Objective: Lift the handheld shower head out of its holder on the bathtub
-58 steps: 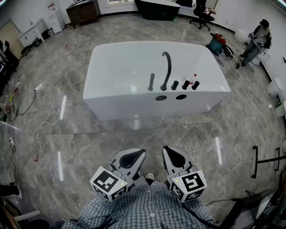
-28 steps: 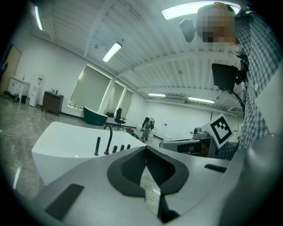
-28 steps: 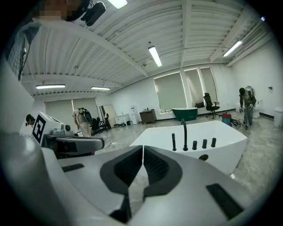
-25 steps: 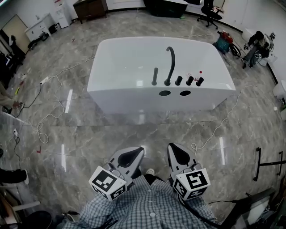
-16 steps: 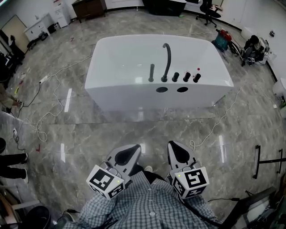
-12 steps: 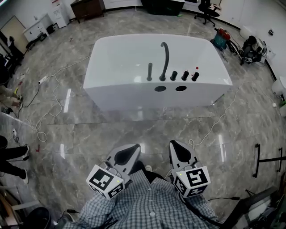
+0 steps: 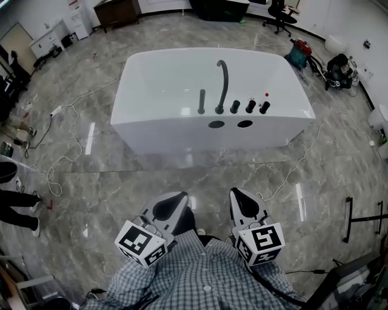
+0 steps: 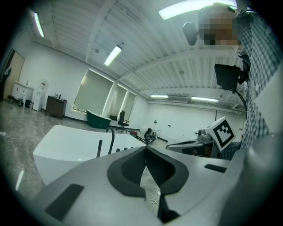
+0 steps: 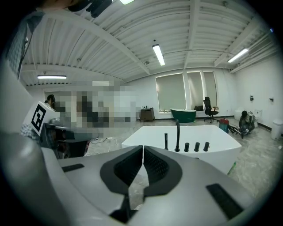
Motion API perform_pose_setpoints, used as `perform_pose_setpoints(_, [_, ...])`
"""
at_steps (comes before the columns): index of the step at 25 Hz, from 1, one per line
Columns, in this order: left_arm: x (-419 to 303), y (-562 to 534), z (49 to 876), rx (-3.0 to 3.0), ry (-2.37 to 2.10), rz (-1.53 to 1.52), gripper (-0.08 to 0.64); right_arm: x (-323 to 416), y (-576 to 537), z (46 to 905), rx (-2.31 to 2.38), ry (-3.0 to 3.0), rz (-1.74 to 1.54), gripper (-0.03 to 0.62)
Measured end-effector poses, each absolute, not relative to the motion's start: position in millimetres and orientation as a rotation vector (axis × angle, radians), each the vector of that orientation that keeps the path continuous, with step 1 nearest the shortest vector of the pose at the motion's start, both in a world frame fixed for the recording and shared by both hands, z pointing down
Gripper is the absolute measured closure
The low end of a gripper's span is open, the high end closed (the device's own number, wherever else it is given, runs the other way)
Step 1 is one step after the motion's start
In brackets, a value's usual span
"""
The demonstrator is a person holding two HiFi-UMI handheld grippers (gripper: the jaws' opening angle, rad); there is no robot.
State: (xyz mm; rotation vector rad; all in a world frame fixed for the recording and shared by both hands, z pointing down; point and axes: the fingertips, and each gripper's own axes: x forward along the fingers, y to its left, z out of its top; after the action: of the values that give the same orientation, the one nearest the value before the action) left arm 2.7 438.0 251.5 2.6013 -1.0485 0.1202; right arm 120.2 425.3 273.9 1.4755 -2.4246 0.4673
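Change: the bystander's legs (image 7: 17, 206) at the left edge had moved further up the frame; the bathtub sat slightly left of its earlier spot in the head view; both grippers were low and closed, as before.
Shirt: checked shirt (image 7: 203, 278) at the bottom edge, both marker cubes just above it.
Left gripper (image 7: 177, 201): jaws closed, tips meeting, nothing held; the same in its own view (image 8: 145, 150).
Right gripper (image 7: 240, 198): jaws pressed together, empty (image 9: 143, 151); beside the left one, not touching it.
Floor (image 7: 182, 175): grey glossy tile between grippers and tub; white cable (image 7: 285, 178) trailing to the right.
Bathtub (image 7: 163, 79): white, freestanding, well apart from both grippers; two round holes (image 7: 216, 124) in its near side.
Shower head (image 7: 201, 102): slim black rod, upright in its holder on the near rim, untouched.
Spout (image 7: 222, 85): tall curved black pipe just right of the shower head.
Knobs (image 7: 250, 106): three black ones in a row, right of the spout.
Far room: dark cabinet (image 7: 118, 11); office chair (image 7: 277, 12).
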Motion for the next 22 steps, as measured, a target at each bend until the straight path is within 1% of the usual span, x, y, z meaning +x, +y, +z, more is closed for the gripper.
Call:
perform_pose_setpoints(10, [-5,336,250,2.613,-0.99,0.12,0.554,99,330,273,1.462,-2.426,0.469,0.572])
perform_pose_setpoints(22, [-50,218,253,2.623,-0.94,0.14,0.554,63,209,274,1.538,-2.376,0.519,0.572])
